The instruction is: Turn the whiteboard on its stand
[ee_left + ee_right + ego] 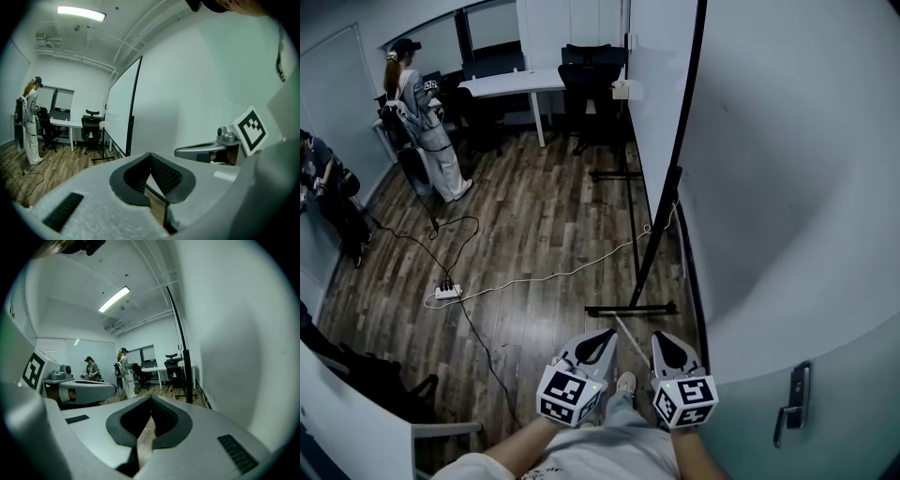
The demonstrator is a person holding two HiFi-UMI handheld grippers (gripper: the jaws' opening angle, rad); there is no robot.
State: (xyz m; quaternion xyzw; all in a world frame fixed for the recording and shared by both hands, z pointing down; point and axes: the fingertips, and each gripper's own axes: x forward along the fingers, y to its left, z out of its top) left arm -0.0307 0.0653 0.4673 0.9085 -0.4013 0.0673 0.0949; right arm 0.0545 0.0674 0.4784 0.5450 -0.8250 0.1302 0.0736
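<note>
Both grippers shut and empty: left gripper [606, 337] and right gripper [660, 341], pads together, nothing between them. Whiteboard [661, 94] is ahead of me, seen nearly edge-on, close alongside the wall [787, 169]. Risk: swinging it drives a corner into that wall. White cable [553, 276] runs to the stand near its front foot [630, 308] and could snag or drag the power strip [447, 292]. Closed jaws can only push and may slip. Person [422, 122], desk [511, 83] and chair [592, 66] are well apart.

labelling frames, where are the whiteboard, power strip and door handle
whiteboard [661, 94], head view, on its white face
power strip [447, 292], head view, on its white body
door handle [800, 386], head view, on its upright plate
</note>
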